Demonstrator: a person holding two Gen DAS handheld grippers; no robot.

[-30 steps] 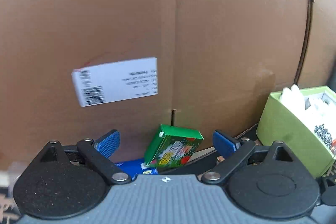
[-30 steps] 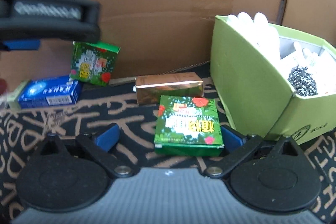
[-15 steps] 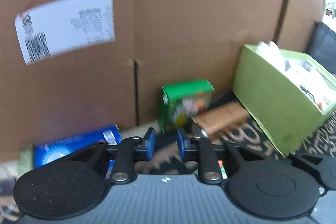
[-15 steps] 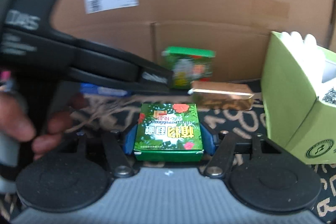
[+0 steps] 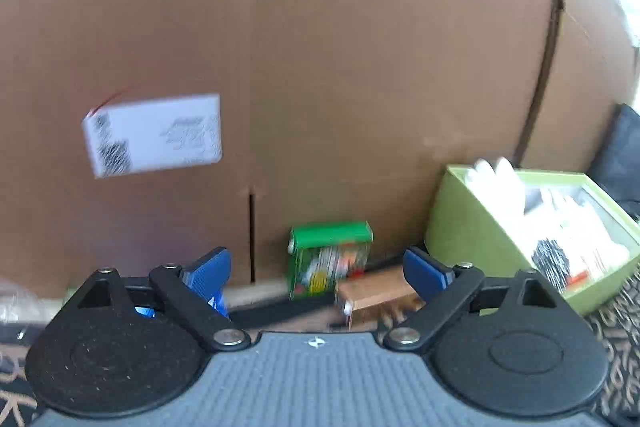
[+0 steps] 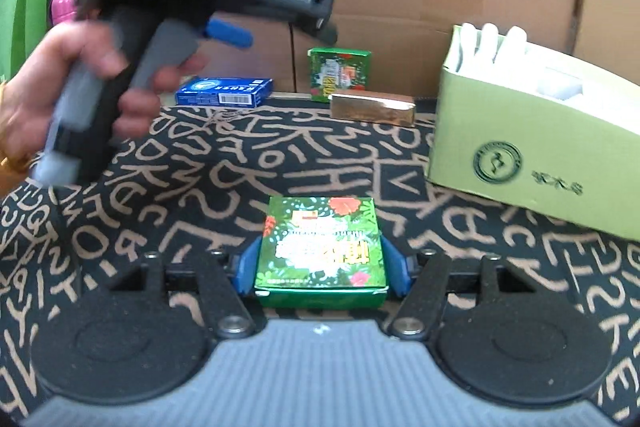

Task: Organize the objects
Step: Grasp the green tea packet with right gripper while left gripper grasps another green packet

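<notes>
- The right hand-held gripper (image 6: 320, 269) is squeezing the flat green box (image 6: 322, 251) from both sides. Its blue pads (image 6: 246, 267) press on the box's two edges. A second ago the jaws were wide apart around it. They closed half a second back and have not moved since.
- This looks like a good grab. The box seems ready to go to the light green bin (image 6: 532, 147), which sits to the right and further back.
- The flat green box is thin card, with red flowers and leaves printed on top. It looks light, and its corners are sharp.
- Under it is the tabletop (image 6: 208, 167), covered in a soft black cloth with tan squiggly letters.
- The left hand-held gripper (image 5: 316, 273) has just been opening again after a quick close. Its jaws are wide now, and they hold nothing. A person's hand (image 6: 84, 83) holds it up to the left.
- Further back lie a blue box (image 6: 224, 91), flat on the cloth, and a shiny gold box (image 6: 372, 109), long and smooth.
- Just behind the gold box a second green box (image 6: 339, 74) stands up straight.
- The light green bin is stiff card with a round stamp. White things and something dark and sparkly are inside.
- At the very back is a big brown cardboard wall (image 5: 360, 67) with a white label (image 5: 154, 135).
</notes>
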